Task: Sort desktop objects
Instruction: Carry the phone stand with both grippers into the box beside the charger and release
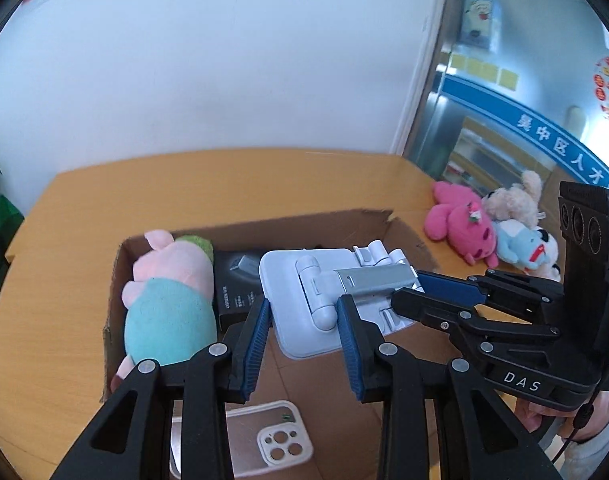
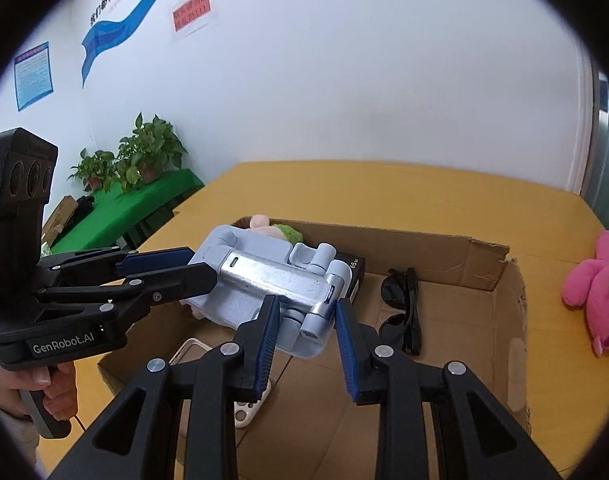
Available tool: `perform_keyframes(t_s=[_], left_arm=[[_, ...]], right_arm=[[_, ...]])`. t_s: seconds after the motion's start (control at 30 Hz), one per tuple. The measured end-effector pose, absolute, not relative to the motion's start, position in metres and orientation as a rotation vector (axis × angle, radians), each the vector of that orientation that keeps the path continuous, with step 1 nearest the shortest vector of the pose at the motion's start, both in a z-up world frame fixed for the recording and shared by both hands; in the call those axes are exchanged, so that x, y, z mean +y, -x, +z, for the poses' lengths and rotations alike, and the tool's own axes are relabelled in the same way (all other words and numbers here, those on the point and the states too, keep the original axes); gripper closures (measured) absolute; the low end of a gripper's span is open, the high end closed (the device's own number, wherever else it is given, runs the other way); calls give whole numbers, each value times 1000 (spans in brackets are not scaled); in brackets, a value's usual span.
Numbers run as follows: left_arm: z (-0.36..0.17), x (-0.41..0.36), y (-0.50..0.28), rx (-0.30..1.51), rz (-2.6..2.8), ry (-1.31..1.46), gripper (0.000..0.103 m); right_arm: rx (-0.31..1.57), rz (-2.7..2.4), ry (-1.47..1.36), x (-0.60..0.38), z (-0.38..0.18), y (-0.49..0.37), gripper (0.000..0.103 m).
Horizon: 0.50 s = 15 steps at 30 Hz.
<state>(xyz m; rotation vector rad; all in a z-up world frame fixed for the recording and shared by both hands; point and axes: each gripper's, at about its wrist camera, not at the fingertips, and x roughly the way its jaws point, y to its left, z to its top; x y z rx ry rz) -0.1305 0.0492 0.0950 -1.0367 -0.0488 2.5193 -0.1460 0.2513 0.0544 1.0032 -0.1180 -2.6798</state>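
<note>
On the far left of the room, potted plants stand on a green-covered side table against a white wall that carries a blue swoosh graphic, a red notice and a blue poster. The orange-yellow tabletop fills the middle ground, and an open cardboard box with a torn rim sits on it.

Inside the box, at its left end, lies a pink pig plush in a teal shirt, with a black charger package just beside it. On the box floor lie a clear phone case and, further right, a pair of black sunglasses.

Above the box interior is the pale grey folding phone stand with its metal arm. The left claw is partly open, its blue pads either side of the stand's base; whether they grip it I cannot tell. The right claw is likewise partly open around the stand's hinge end, and contact there is unclear too.

Right of the box, on the tabletop, lie a bright pink plush, a cream plush and a blue-and-white plush, touching one another. Behind them stands a metal-framed glass door with a blue band of Chinese lettering.
</note>
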Motion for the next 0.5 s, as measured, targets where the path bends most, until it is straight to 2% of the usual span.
perform_keyframes(t_s=[0.23, 0.5], left_arm=[[25, 44, 187, -91, 2428, 1344, 71], [-30, 59, 203, 18, 2335, 1607, 72]], right_arm=[[-197, -2503, -1322, 252, -17, 203, 76], [-230, -2340, -1596, 246, -76, 221, 75]])
